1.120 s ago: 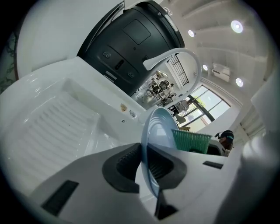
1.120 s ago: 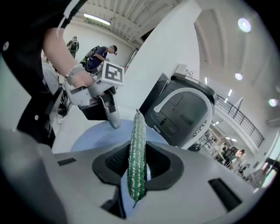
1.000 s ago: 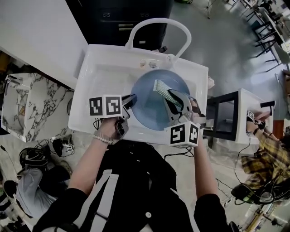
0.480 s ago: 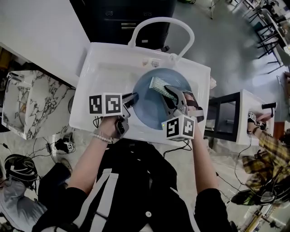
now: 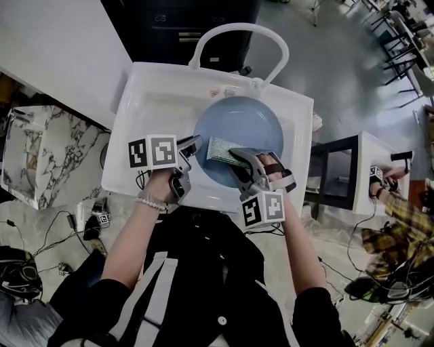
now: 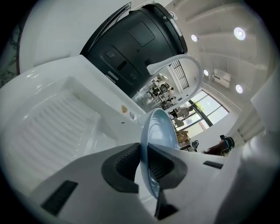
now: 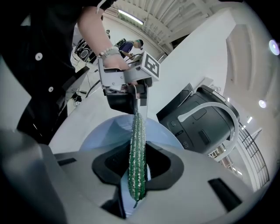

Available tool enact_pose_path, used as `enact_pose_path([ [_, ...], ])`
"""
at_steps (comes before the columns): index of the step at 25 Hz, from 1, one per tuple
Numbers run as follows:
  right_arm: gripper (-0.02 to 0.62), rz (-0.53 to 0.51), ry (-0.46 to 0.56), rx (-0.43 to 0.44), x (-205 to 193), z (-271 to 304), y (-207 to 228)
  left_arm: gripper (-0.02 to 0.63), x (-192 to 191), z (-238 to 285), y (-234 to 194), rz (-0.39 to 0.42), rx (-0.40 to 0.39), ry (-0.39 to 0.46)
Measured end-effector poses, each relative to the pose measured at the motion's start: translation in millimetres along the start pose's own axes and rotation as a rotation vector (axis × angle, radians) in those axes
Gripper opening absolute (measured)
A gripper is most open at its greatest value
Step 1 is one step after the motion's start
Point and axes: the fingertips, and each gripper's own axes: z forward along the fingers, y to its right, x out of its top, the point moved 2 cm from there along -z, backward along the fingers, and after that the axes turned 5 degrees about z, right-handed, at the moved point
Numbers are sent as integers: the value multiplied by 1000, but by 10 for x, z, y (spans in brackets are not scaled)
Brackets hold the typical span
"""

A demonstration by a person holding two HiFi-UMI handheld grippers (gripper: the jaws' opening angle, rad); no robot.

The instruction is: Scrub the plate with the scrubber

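Observation:
A pale blue plate [image 5: 249, 120] stands tilted in the white sink [image 5: 146, 112]. My left gripper [image 5: 192, 148] grips its left rim; in the left gripper view the rim [image 6: 158, 131] runs between the two dark pads, and the jaws are opening slightly. My right gripper [image 5: 237, 163] is shut on a green scrubber [image 5: 220, 148], which lies against the plate's lower left face, close to the left gripper. In the right gripper view the scrubber [image 7: 137, 148] stands edge-on between the pads over the plate [image 7: 98, 135], pointing at the left gripper [image 7: 131, 98].
A white arched faucet [image 5: 237, 32] rises at the sink's far edge, in front of a dark appliance [image 5: 183, 20]. A white counter [image 5: 54, 47] lies to the left, a white stand [image 5: 373, 169] to the right. Another person's arm [image 5: 400, 217] shows at the far right.
The right gripper has dragged the scrubber from the plate's upper right down and left across its face, towards the left gripper. The left gripper has kept hold of the rim.

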Motion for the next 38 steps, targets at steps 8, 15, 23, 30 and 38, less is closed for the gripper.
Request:
enact_pose_path([
  [8,95,-5,45,131,54,-125,-342,40,48,-3,-66,-43,9,25],
  [15,95,-1,27,209,-55,-275,-516,41,47,-57,-189,-72,29,42],
  [23,95,-19,-29,218,-247,-327,-502,41,-62,-28,-232,-76,33,16],
  [30,95,-19,-106,116,-472,-288,-245,41,-125,-5,-245,-53,42,-10],
  [38,95,126,-175,-127,-681,-276,173,40,-204,124,-163,-24,47,-40],
])
